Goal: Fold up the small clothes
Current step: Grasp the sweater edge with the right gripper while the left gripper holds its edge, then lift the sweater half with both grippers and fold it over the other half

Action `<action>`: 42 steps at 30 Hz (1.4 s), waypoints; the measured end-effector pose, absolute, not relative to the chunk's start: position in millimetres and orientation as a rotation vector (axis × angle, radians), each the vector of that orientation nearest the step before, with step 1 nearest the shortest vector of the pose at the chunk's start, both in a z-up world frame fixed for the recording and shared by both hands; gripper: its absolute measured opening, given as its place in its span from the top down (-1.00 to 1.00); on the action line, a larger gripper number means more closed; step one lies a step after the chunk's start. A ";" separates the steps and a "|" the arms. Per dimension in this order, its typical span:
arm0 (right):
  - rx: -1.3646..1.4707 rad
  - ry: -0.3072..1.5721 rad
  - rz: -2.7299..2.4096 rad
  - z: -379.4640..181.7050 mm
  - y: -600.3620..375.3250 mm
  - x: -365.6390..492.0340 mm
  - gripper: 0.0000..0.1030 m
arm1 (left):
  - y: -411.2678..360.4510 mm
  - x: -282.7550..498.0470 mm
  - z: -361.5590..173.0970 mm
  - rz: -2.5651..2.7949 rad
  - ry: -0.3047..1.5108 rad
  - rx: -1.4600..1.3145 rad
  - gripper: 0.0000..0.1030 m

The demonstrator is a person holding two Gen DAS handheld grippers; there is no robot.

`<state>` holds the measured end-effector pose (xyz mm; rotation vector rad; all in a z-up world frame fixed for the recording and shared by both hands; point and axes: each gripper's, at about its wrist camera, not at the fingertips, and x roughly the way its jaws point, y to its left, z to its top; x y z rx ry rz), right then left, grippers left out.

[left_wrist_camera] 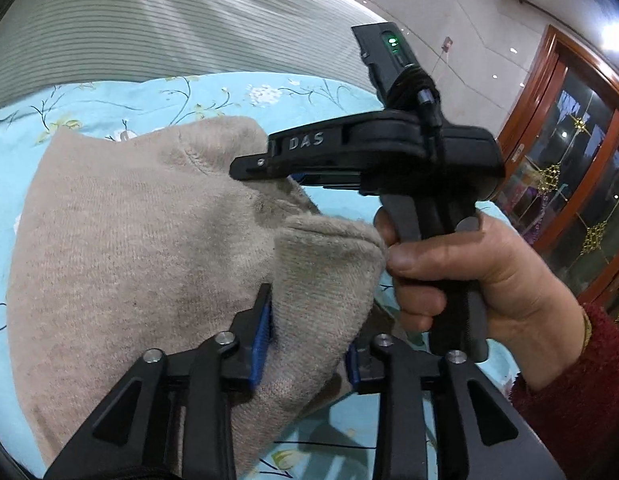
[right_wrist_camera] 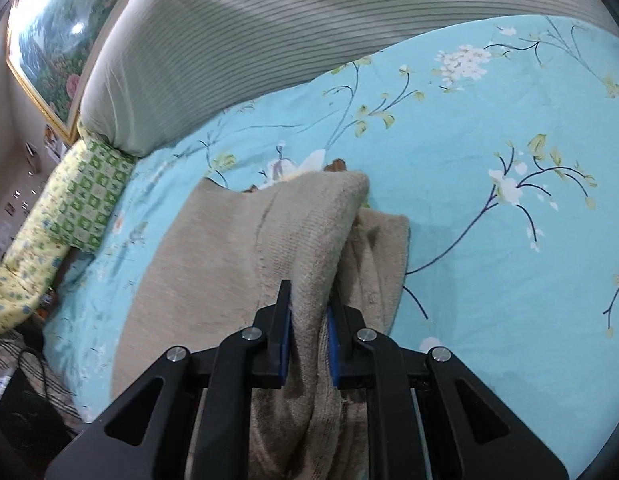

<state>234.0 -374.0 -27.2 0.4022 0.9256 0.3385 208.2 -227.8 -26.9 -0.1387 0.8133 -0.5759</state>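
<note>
left gripper (left_wrist_camera: 309, 344) clamped beige knitted garment (left_wrist_camera: 129, 240) | right gripper (right_wrist_camera: 309, 344) clamped near fold | risk: uneven pull slips fabric

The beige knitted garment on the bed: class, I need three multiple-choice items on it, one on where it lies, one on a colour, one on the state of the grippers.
1. Where does the beige garment lie?
A. On a wooden floor
B. On a flowered sheet
C. In a basket

2. What colour is the ground of that sheet?
A. Light blue
B. Red
C. Black

3. How do the two grippers stand?
A. Both open, away from the cloth
B. Only the left one grips cloth
C. Both are shut on the garment

Answers:
1 B, the cloth spreads over the sheet printed with white blossoms and dark twigs.
2 A, the sheet is light blue around the garment in both views.
3 C, the left gripper has a fold between its blue pads, and the right gripper pinches a bunched fold too.
</note>
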 end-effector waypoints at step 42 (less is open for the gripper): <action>0.591 0.991 0.378 -42.5 -384.5 192.8 -0.62 | -55.3 276.9 -36.8 -0.466 0.992 -0.586 -0.57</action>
